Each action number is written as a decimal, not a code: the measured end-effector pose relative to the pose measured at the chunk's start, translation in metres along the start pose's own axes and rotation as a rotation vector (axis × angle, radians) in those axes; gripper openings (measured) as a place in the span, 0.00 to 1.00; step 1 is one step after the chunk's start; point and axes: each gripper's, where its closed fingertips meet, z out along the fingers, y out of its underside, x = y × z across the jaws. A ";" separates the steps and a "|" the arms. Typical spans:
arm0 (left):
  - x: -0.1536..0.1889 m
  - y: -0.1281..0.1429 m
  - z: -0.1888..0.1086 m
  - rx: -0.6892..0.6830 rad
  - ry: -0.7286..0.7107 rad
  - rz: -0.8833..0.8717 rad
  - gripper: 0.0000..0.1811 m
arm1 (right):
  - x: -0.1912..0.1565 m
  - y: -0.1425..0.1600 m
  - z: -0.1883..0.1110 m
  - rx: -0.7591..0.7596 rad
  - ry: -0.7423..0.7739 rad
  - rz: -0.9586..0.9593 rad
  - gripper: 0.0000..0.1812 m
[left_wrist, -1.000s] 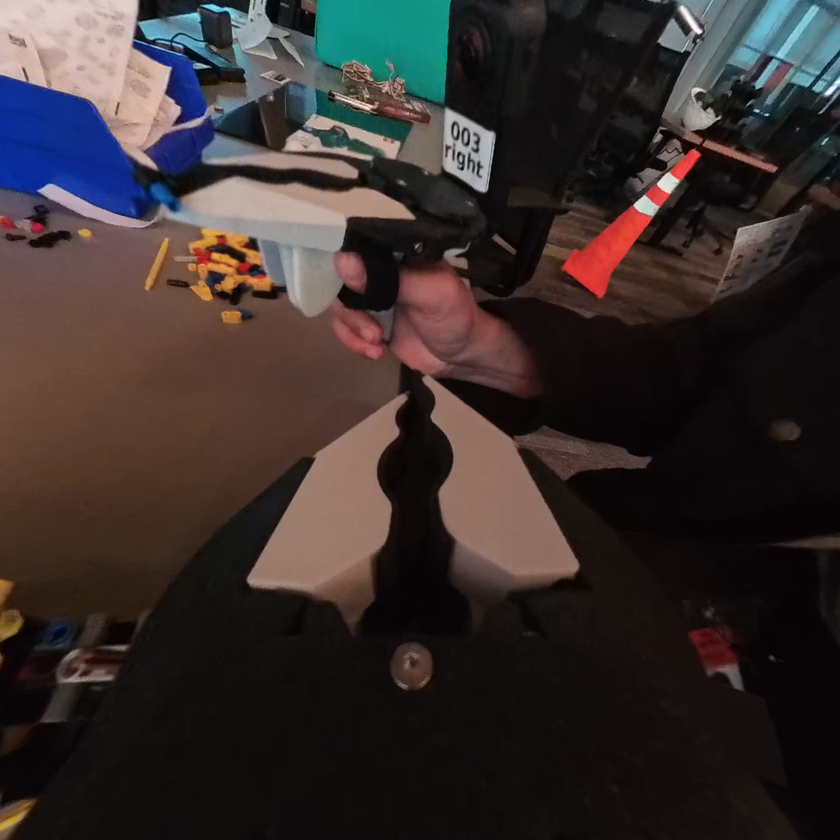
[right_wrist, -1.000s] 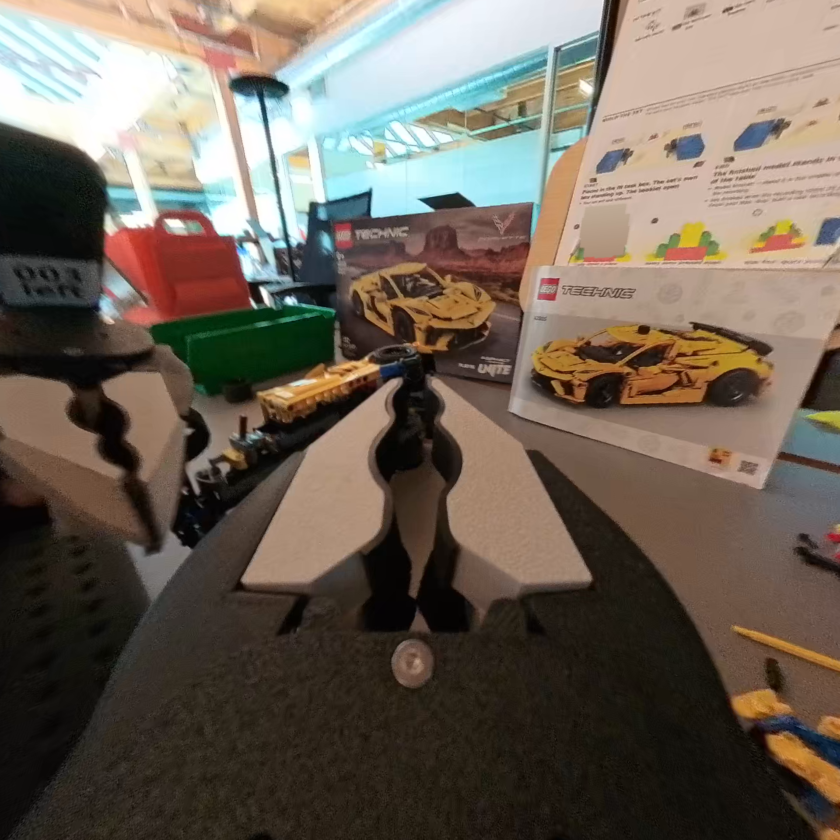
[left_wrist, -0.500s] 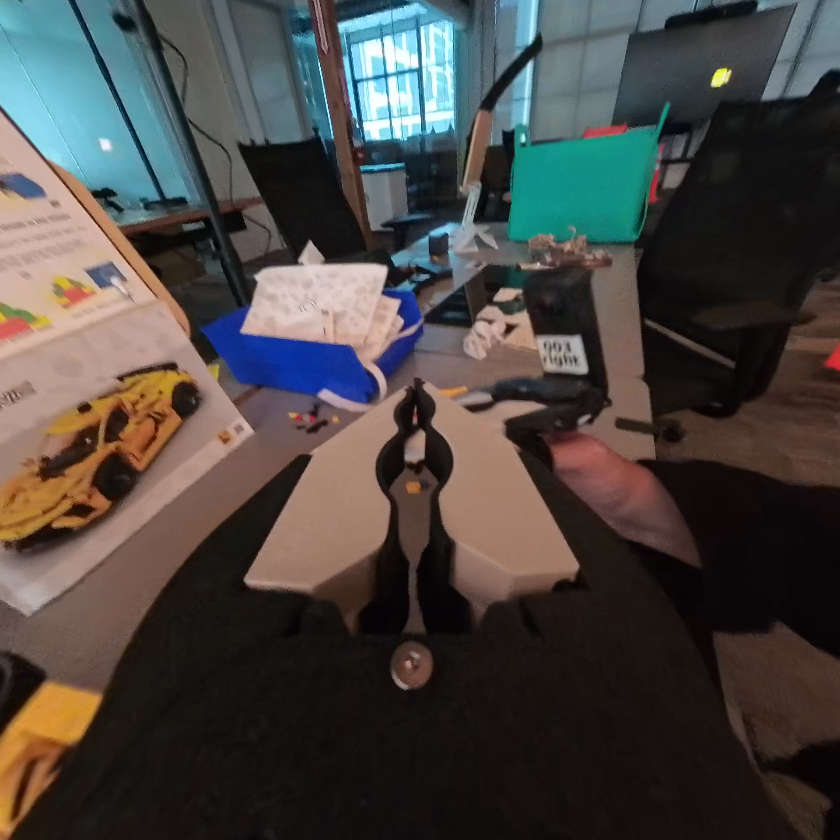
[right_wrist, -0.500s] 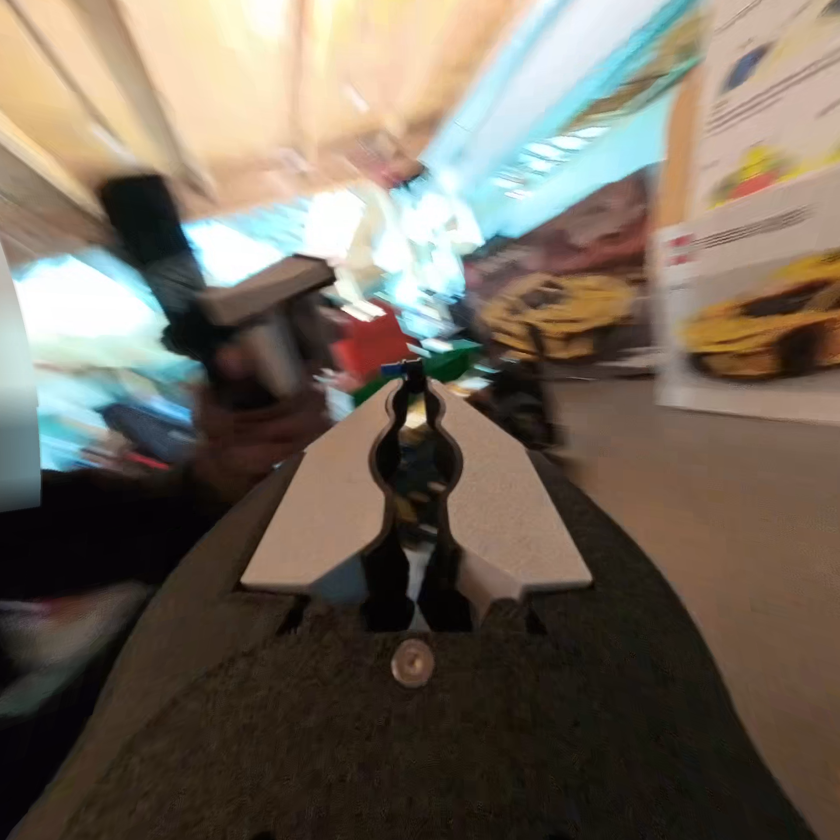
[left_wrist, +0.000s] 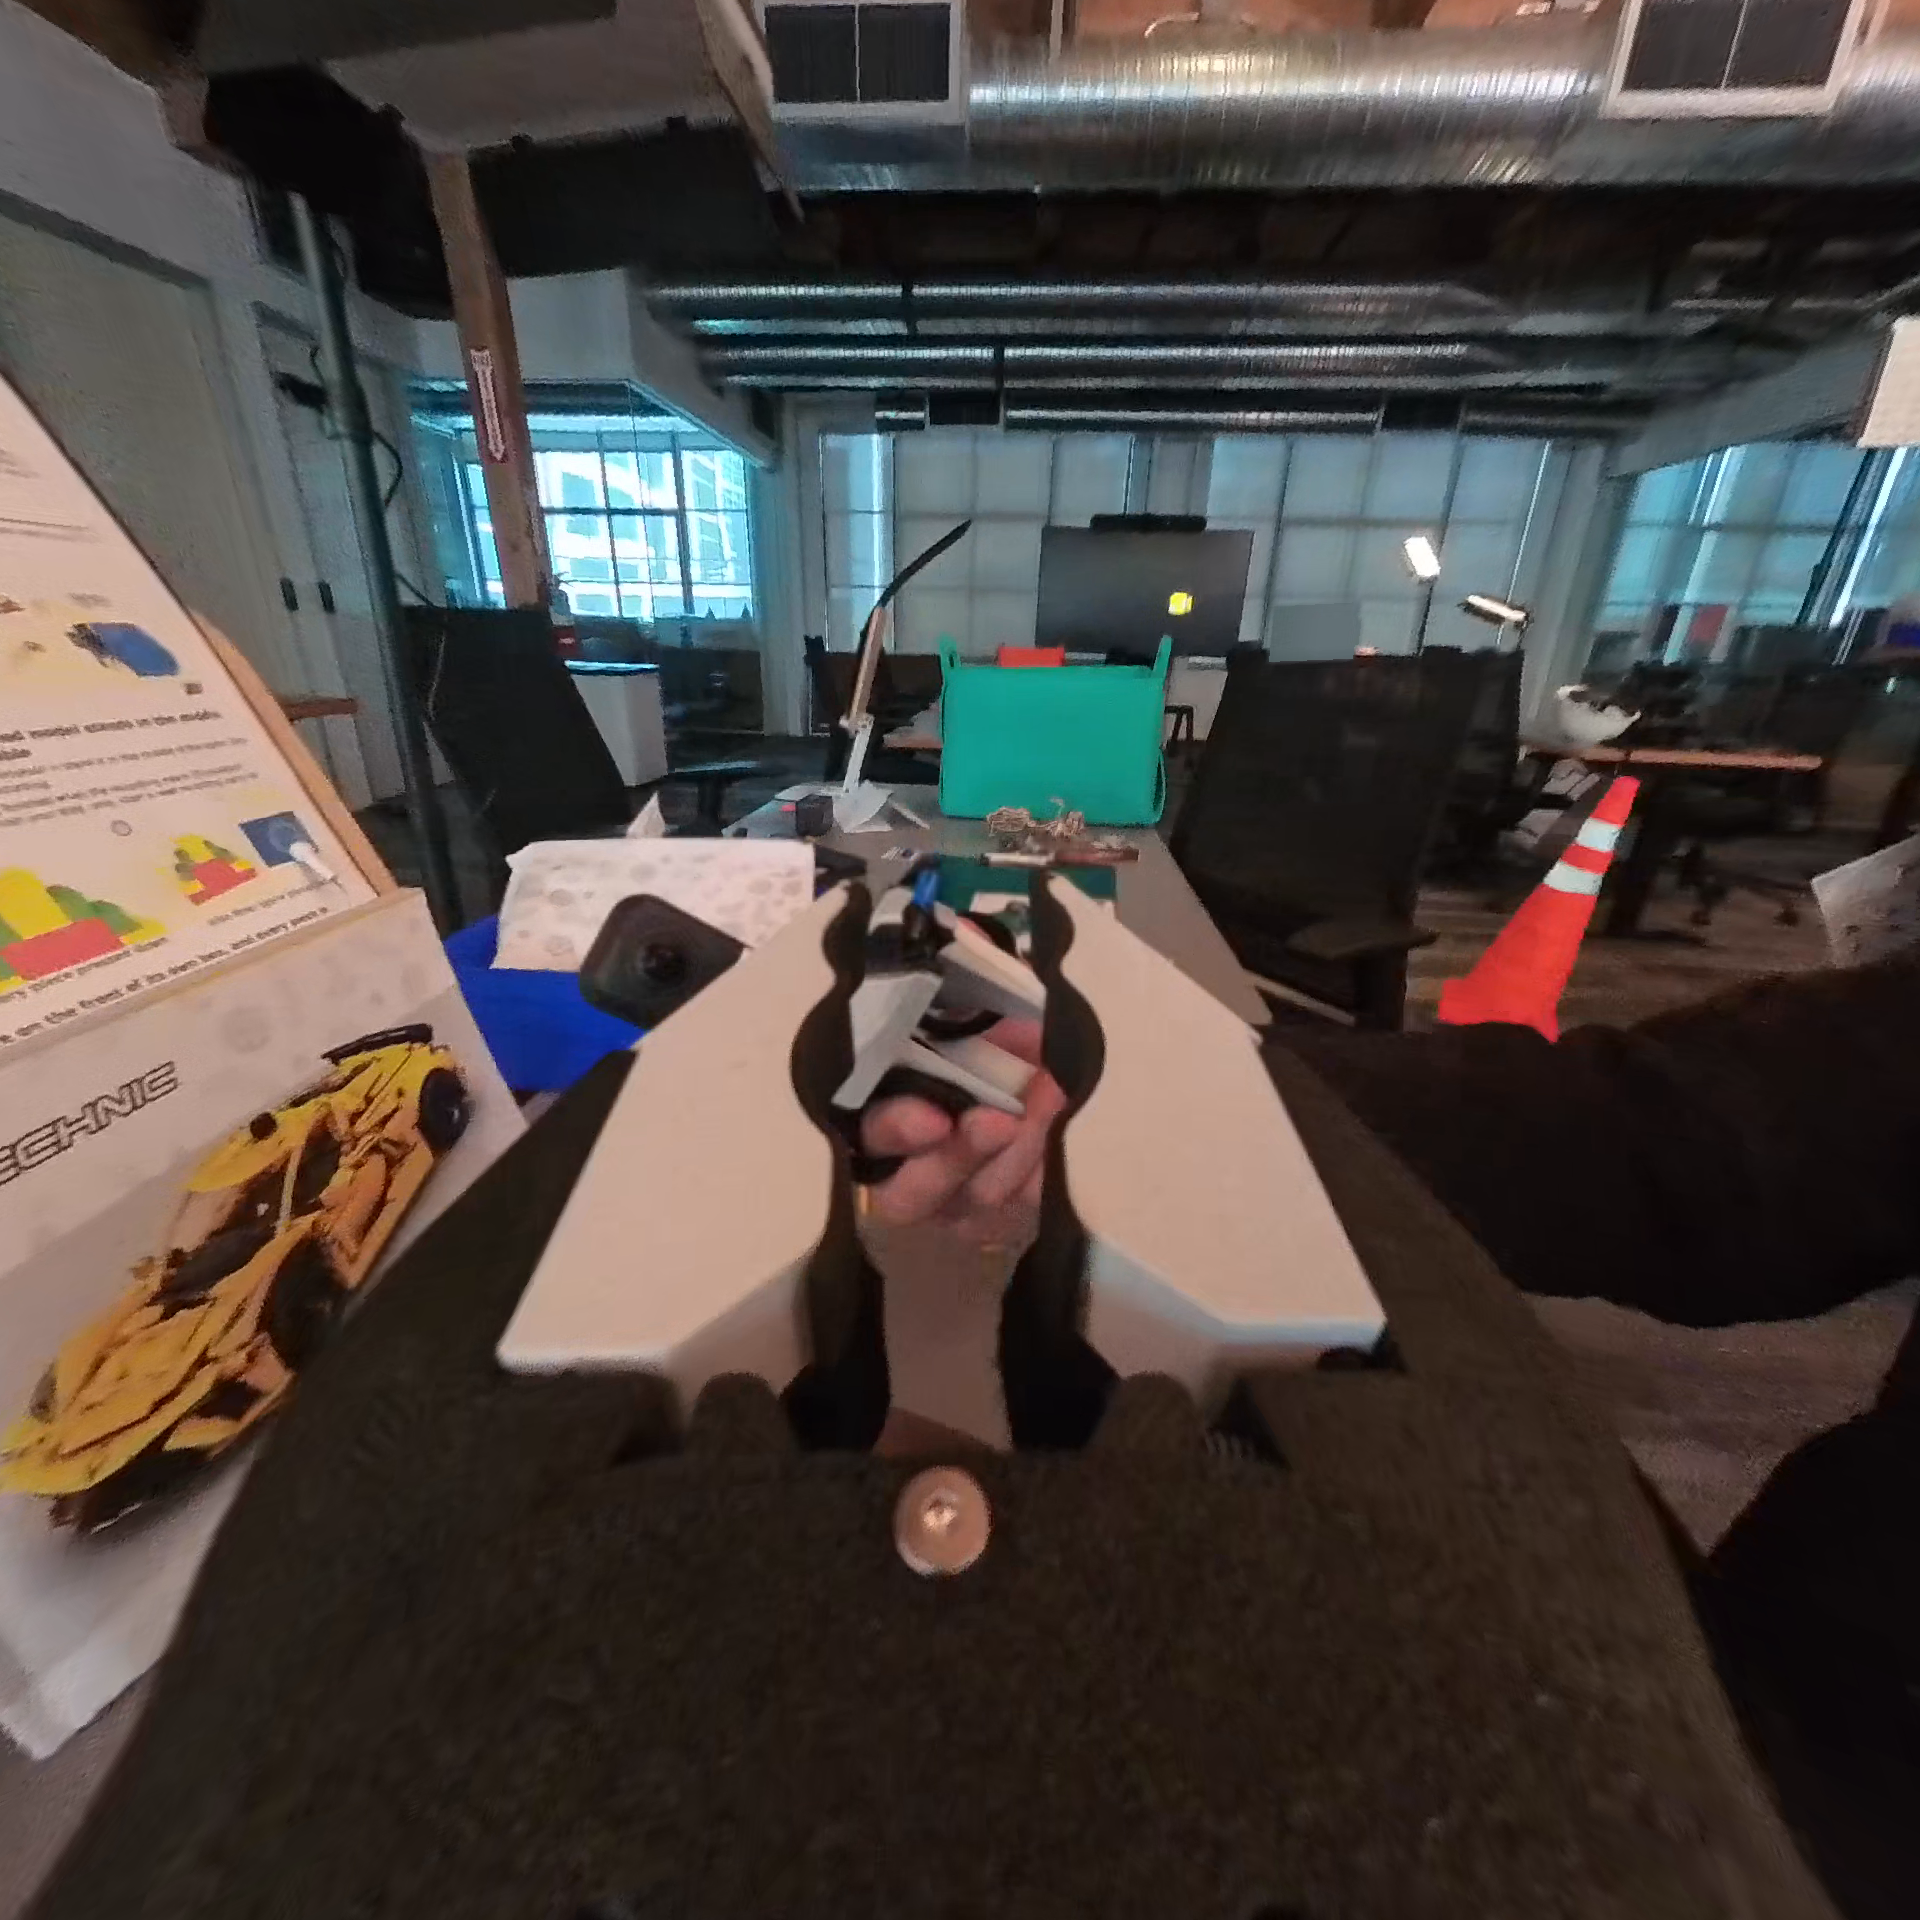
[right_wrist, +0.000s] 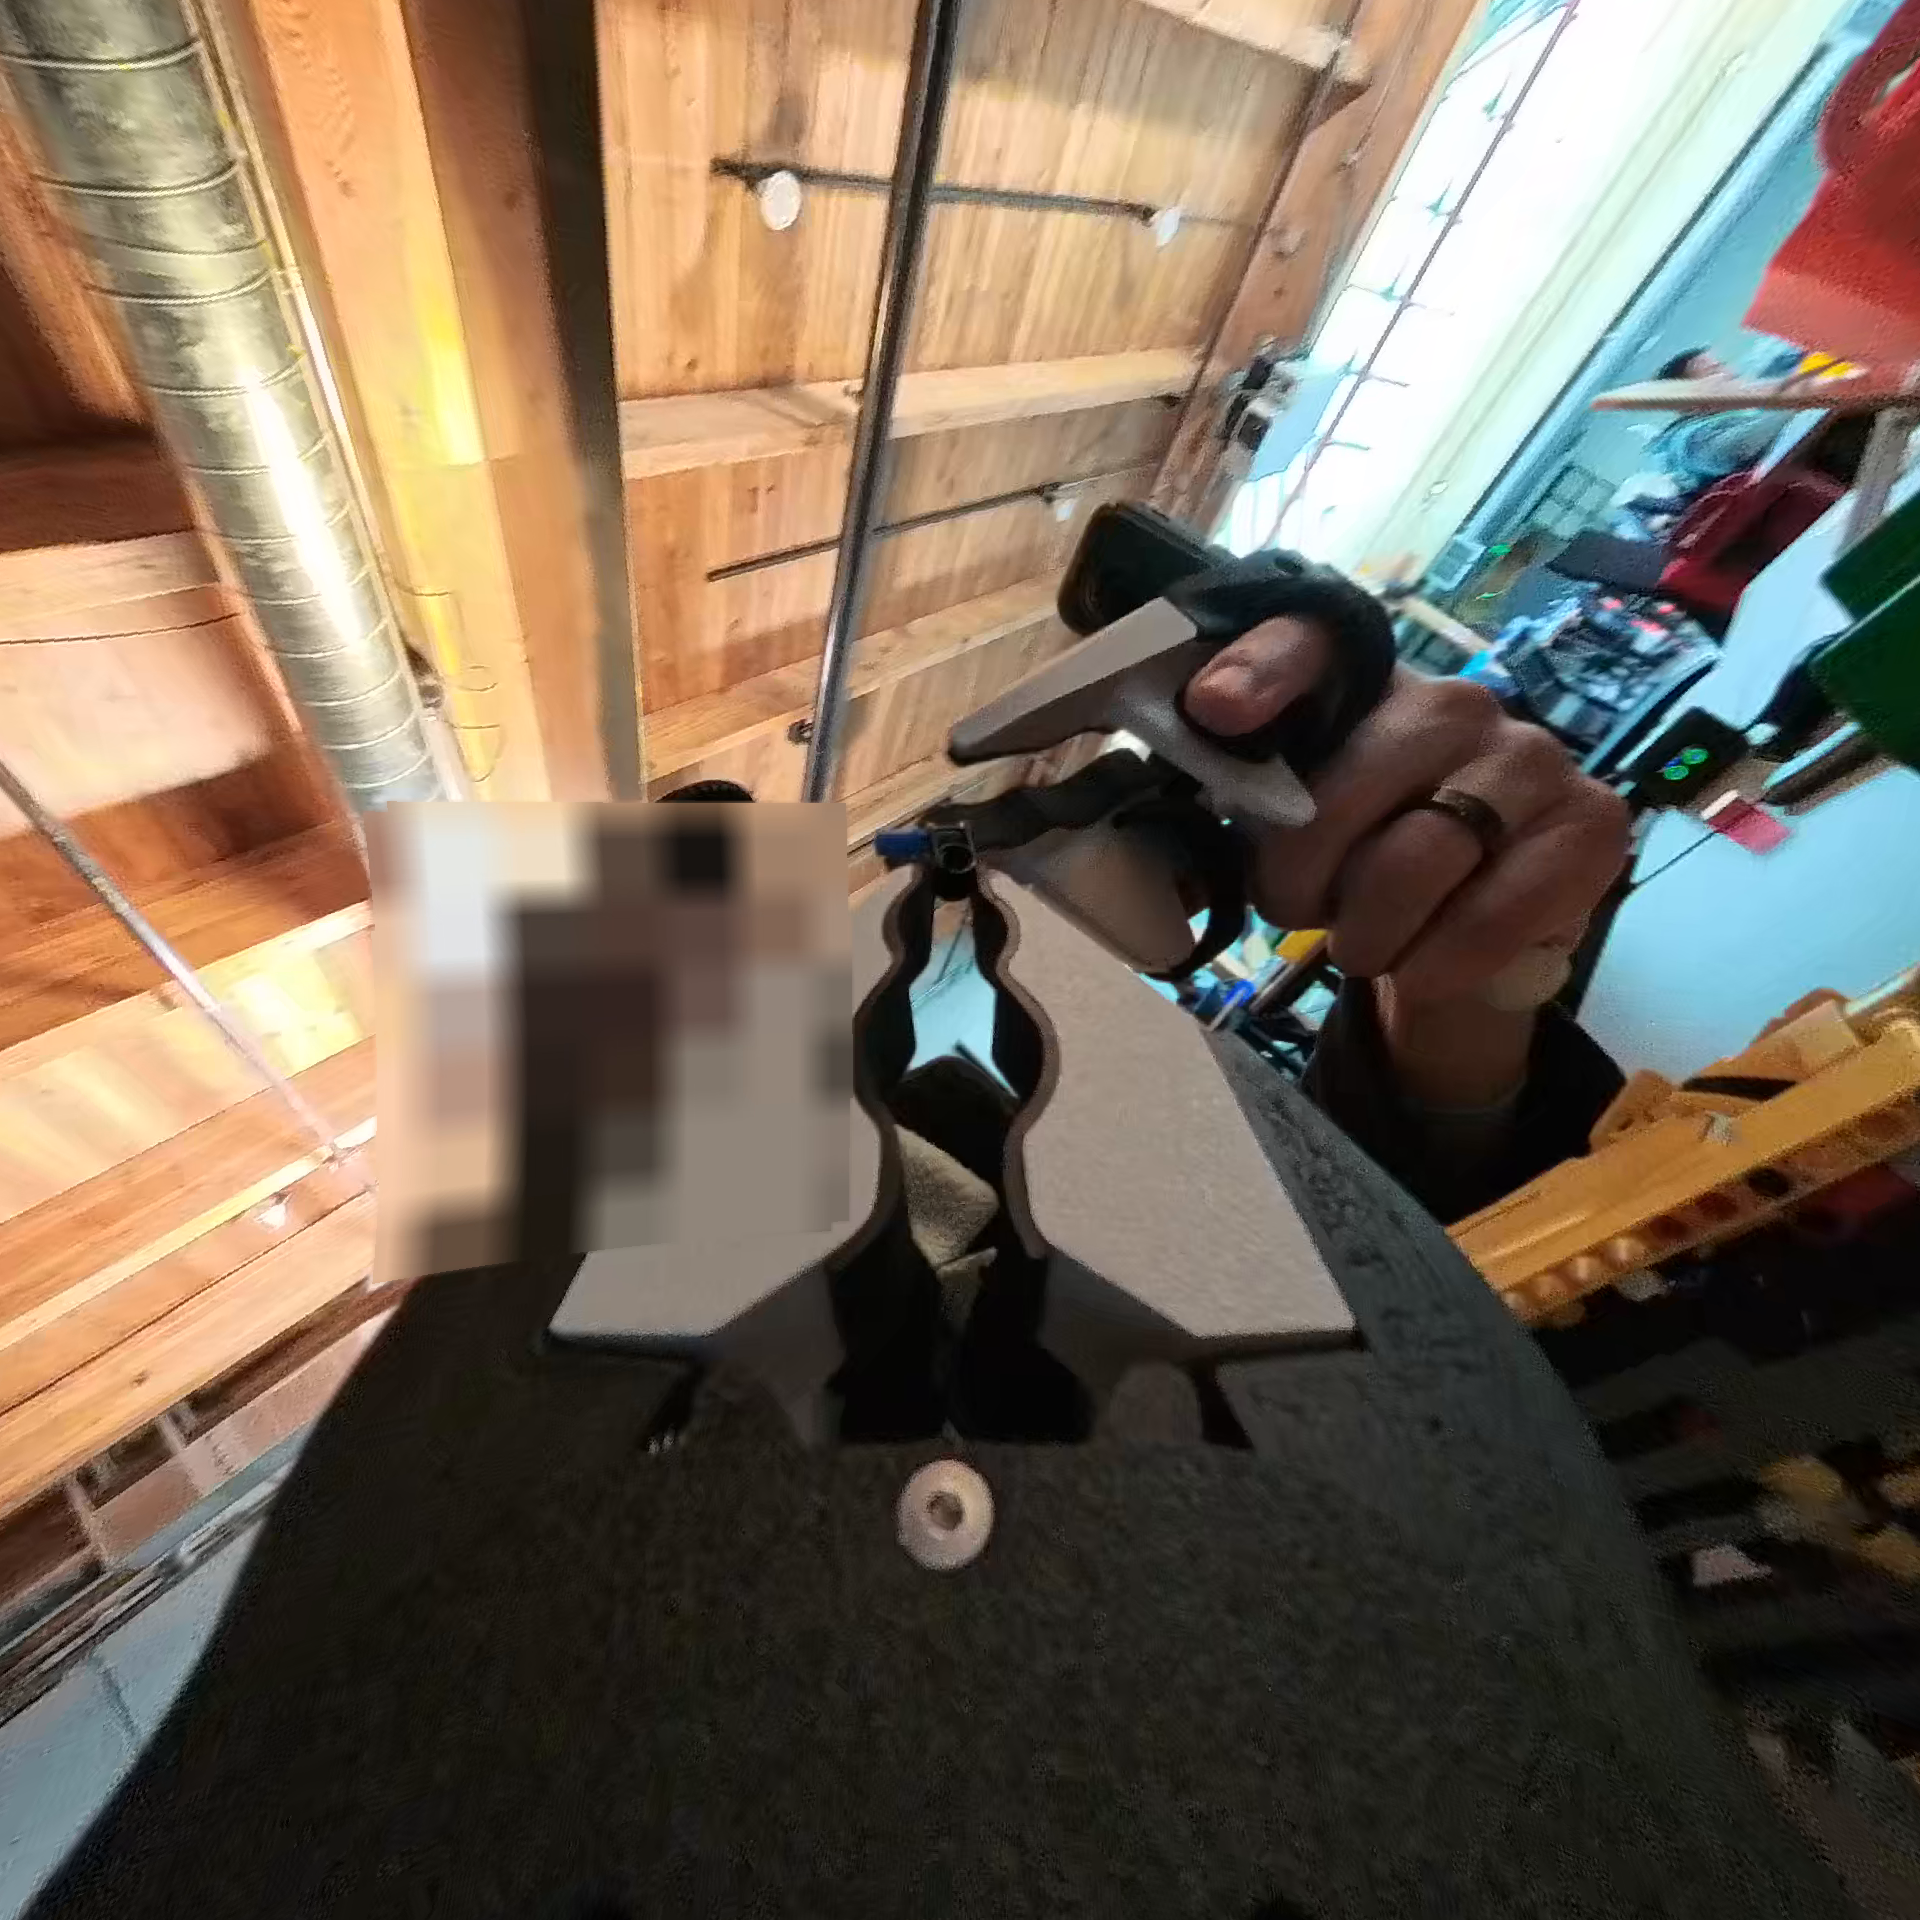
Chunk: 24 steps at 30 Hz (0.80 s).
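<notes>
My right gripper is shut on a small black connector with a blue pin, held up in the air. My left gripper is open, and its fingers frame the right gripper and the blue-pinned piece head-on. In the right wrist view the left gripper comes in from the upper right, held by a hand. Its jaws stand apart, and the lower finger's black pad lies right by the connector. I cannot tell whether it touches.
A yellow model car frame lies at the right of the right wrist view. The left wrist view shows an instruction booklet with a yellow car, a blue bin, a green bag, black chairs and an orange cone.
Both grippers have swung up from the table to face each other. My left gripper has gone from shut to open. My right gripper has kept hold of the connector.
</notes>
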 end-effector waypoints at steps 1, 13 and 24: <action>0.004 0.006 -0.001 -0.021 0.028 0.008 0.17 | 0.010 0.003 0.002 0.000 -0.010 0.010 0.03; 0.015 0.023 -0.004 -0.010 0.102 -0.022 0.13 | 0.010 0.024 0.012 -0.030 -0.080 0.007 0.03; 0.019 0.027 -0.002 0.007 0.093 -0.002 0.07 | 0.007 0.020 0.006 -0.002 -0.079 -0.008 0.02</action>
